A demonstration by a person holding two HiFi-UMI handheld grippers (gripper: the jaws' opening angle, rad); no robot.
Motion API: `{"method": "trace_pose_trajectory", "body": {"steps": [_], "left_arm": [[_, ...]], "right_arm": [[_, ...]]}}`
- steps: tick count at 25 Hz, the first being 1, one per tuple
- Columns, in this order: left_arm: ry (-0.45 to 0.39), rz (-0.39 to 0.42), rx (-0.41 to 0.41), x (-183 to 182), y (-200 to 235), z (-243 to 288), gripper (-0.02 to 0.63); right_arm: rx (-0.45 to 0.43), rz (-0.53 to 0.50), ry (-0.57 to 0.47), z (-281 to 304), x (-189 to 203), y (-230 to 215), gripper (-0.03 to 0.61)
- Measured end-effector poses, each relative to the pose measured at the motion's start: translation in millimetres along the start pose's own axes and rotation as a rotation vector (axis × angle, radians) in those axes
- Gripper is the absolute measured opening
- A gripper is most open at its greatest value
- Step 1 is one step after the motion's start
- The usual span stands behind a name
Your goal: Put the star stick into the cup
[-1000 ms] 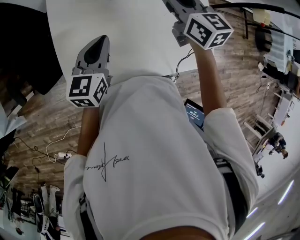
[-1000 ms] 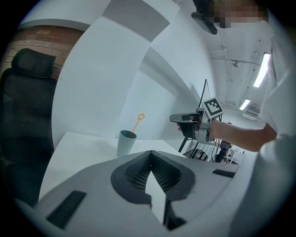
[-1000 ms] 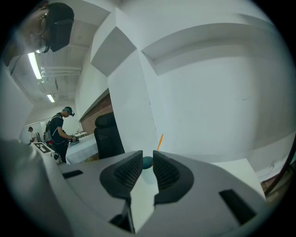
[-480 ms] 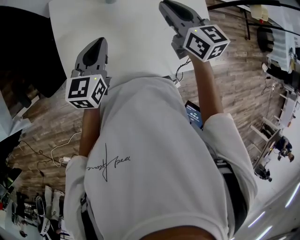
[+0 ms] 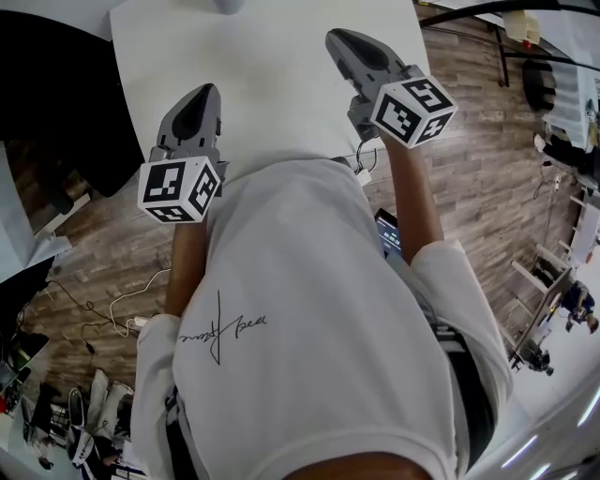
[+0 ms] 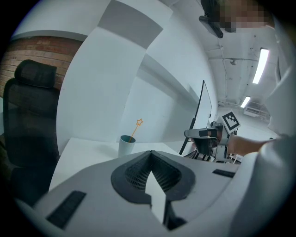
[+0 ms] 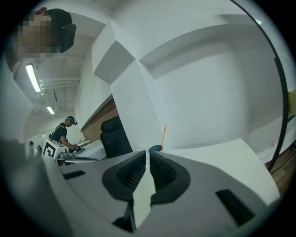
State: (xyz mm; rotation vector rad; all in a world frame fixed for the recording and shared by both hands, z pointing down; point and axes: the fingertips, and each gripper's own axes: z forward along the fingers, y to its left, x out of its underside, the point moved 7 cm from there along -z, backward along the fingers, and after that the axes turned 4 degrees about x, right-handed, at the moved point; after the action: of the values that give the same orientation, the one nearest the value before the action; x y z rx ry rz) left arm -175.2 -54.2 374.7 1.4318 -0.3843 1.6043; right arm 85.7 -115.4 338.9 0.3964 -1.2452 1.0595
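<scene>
A pale teal cup (image 6: pixel 126 146) stands on the white table (image 6: pixel 88 150), far ahead of my left gripper (image 6: pixel 150 153). The orange star stick (image 6: pixel 137 127) leans upright inside the cup. From the right gripper view only the cup's rim (image 7: pixel 155 148) and the stick (image 7: pixel 163 134) show above my right gripper (image 7: pixel 147 153). Both grippers are shut with nothing in them. In the head view the left gripper (image 5: pixel 201 96) and right gripper (image 5: pixel 340 39) hover over the table's near edge (image 5: pixel 281 112), and the cup's base (image 5: pixel 226 5) peeks in at the top.
A black office chair (image 6: pixel 27 115) stands left of the table. A monitor (image 6: pixel 203 106) rises at the right. Cables (image 5: pixel 103 309) lie on the wood floor. Another person (image 7: pixel 64 131) works at a far desk.
Both grippers have drawn back toward the body, and the right one sits lower in the head view. More of the table shows, and the cup's base has come into sight.
</scene>
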Motion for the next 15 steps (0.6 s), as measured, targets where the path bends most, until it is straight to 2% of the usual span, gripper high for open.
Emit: {"method": "trace_pose_trajectory", "body": {"steps": [6,15], "left_arm": [[0.000,0.043,0.000,-1.7,-7.7,-5.5,0.008],[0.014,0.039,0.014,2.7,-7.6,-12.2,0.009]], "right_arm": [[-0.015,-0.019,0.027,-11.1,18.8,8.8,0.031],[-0.031,-0.069,0.100,-23.9,49.4,29.7,0.028]]}}
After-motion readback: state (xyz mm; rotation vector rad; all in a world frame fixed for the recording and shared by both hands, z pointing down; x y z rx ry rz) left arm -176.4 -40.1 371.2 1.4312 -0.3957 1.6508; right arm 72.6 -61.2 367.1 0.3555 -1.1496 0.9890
